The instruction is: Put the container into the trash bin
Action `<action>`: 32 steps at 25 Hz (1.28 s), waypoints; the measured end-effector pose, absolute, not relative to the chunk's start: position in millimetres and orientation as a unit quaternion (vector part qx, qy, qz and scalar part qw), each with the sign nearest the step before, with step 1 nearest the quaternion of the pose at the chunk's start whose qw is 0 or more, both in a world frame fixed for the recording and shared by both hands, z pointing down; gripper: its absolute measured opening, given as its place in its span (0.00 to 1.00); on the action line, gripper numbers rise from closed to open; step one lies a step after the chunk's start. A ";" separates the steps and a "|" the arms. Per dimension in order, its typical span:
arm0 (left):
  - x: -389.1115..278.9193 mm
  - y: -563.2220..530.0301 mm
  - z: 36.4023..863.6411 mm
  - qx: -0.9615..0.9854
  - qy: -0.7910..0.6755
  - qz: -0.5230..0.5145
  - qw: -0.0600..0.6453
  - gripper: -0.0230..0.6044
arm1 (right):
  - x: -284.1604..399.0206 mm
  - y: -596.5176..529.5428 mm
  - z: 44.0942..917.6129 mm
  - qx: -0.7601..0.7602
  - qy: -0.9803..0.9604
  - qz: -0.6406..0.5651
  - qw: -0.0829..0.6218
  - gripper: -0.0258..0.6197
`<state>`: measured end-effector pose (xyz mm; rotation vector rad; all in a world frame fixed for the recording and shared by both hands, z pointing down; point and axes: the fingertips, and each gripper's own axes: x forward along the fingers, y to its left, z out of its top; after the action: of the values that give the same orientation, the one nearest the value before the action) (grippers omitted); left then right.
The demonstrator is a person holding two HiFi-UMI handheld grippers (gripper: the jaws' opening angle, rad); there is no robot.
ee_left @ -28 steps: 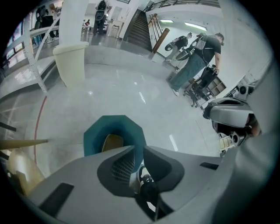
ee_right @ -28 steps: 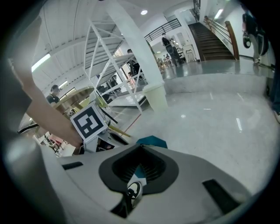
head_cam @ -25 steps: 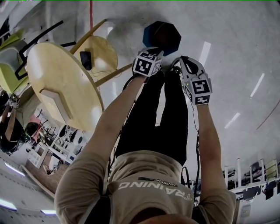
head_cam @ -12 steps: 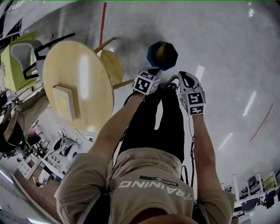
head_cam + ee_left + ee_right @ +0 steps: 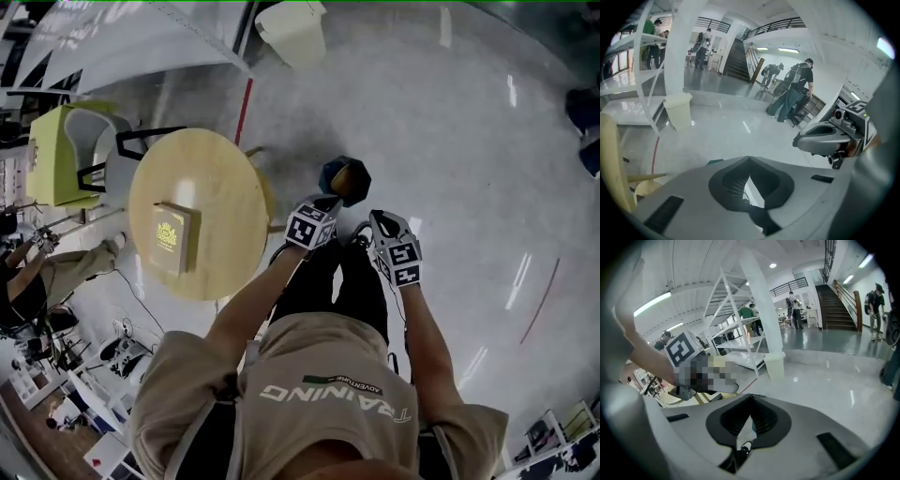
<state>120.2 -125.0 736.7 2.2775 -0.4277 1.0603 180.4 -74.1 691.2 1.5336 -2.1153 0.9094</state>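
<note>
A flat yellowish container (image 5: 176,237) lies on the round wooden table (image 5: 225,187) to my left, with neither gripper near it. A cream trash bin (image 5: 292,30) stands on the floor far ahead; it also shows as the cream bin (image 5: 678,110) and as the bin (image 5: 775,365) by a white pillar. My left gripper (image 5: 323,208) and right gripper (image 5: 382,225) hang side by side above my legs. Both have their jaws closed tip to tip with nothing between them. The left gripper (image 5: 749,161) and right gripper (image 5: 751,399) point out over bare floor.
A dark blue octagonal tub (image 5: 345,178) stands on the floor just beyond the grippers. A green and grey chair (image 5: 70,150) sits behind the table. White shelving (image 5: 736,319) rises near the cream bin. People (image 5: 794,91) stand far off by a staircase.
The head view has pulled back and turned. The table, container and blue tub look smaller and nearer the middle, and the cream bin has come into view at the top. Both grippers stay shut.
</note>
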 end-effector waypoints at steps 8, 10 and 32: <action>107.9 -136.0 642.5 0.880 -0.186 0.352 0.259 0.05 | 177.7 -78.1 603.3 0.545 -0.777 0.246 0.199 0.04; 107.1 -134.7 619.9 0.888 -0.187 0.339 0.248 0.05 | 178.2 -78.0 584.7 0.552 -0.776 0.241 0.189 0.04; 96.6 -182.1 372.4 0.954 -0.259 0.130 0.075 0.05 | 214.9 -103.8 353.5 0.635 -0.763 0.099 0.069 0.04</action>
<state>96.6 -182.1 372.4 2.8618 -0.7757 0.3896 214.9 -103.8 353.5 1.9128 -2.2969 0.2987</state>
